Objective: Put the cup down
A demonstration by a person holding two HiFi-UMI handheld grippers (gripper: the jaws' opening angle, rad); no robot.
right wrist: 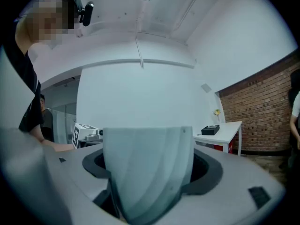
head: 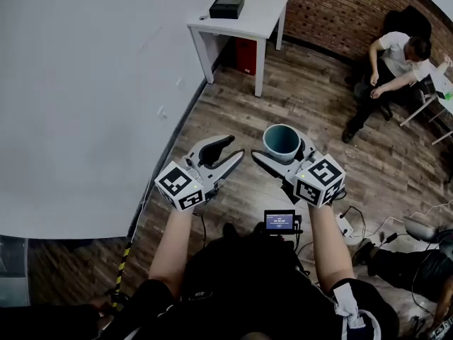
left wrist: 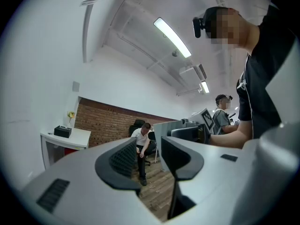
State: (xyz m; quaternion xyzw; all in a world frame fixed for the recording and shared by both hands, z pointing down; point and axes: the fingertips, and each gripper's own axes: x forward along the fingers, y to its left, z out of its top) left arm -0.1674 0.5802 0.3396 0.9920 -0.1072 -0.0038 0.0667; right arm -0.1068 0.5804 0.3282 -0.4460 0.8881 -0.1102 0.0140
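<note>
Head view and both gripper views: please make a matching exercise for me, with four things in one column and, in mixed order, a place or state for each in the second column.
Column one:
1. cup
2. left gripper
3. black box
4. seated person

Column two:
A. on the white table
B. jaws apart, nothing between them
C. on a chair near the brick wall
D. between the jaws of the right gripper, above the floor

Pairs: 1-D, 2-B, 3-A, 4-C
</note>
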